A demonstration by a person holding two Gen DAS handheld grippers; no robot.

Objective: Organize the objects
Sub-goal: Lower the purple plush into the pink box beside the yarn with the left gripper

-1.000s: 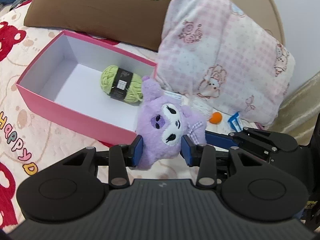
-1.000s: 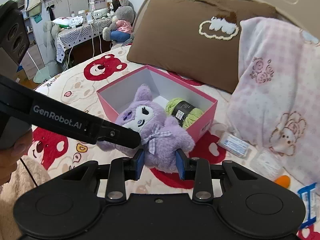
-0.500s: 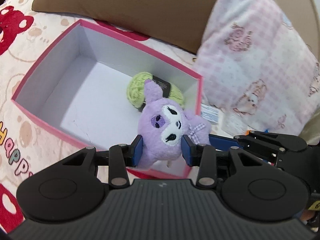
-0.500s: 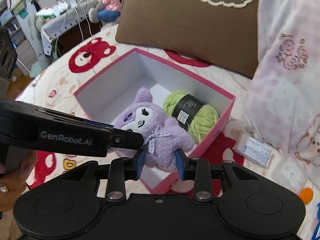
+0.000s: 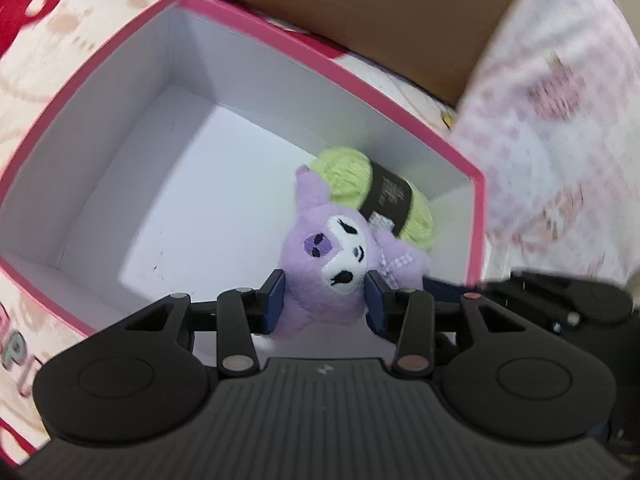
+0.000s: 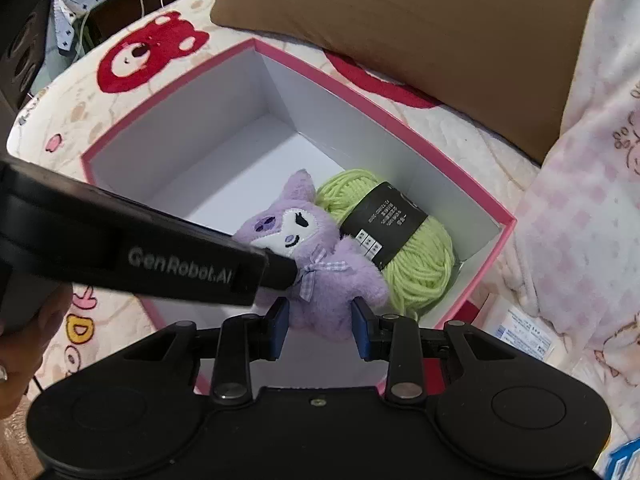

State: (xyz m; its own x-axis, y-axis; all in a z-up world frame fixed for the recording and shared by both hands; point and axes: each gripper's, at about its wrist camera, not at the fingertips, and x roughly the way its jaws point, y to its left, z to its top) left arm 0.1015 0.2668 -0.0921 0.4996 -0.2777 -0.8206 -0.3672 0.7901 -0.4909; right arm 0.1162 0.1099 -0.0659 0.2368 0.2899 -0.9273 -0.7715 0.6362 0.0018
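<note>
A purple plush toy (image 5: pixel 328 256) hangs low inside the pink box (image 5: pixel 332 68), its head against the green yarn ball (image 5: pixel 348 176) in the box's right end. My left gripper (image 5: pixel 325 300) has its blue pads on the sides of the plush's head, and its jaws are opening. In the right wrist view, my right gripper (image 6: pixel 320 326) is shut on the plush toy's (image 6: pixel 332 292) lower body. The left tool's black arm (image 6: pixel 160 256) reaches in from the left to the plush's face. The yarn ball (image 6: pixel 424 264) lies against the pink box's (image 6: pixel 360 96) right wall.
A brown pillow (image 6: pixel 420 24) lies behind the box and a pink checked pillow (image 6: pixel 592 184) to its right. Small packets (image 6: pixel 524 332) lie on the bedspread beside the box's right corner. A hand (image 6: pixel 24 360) holds the left tool at lower left.
Both grippers carried the plush from beside the box's near corner over its rim and down inside, next to the yarn. The view has closed in on the box.
</note>
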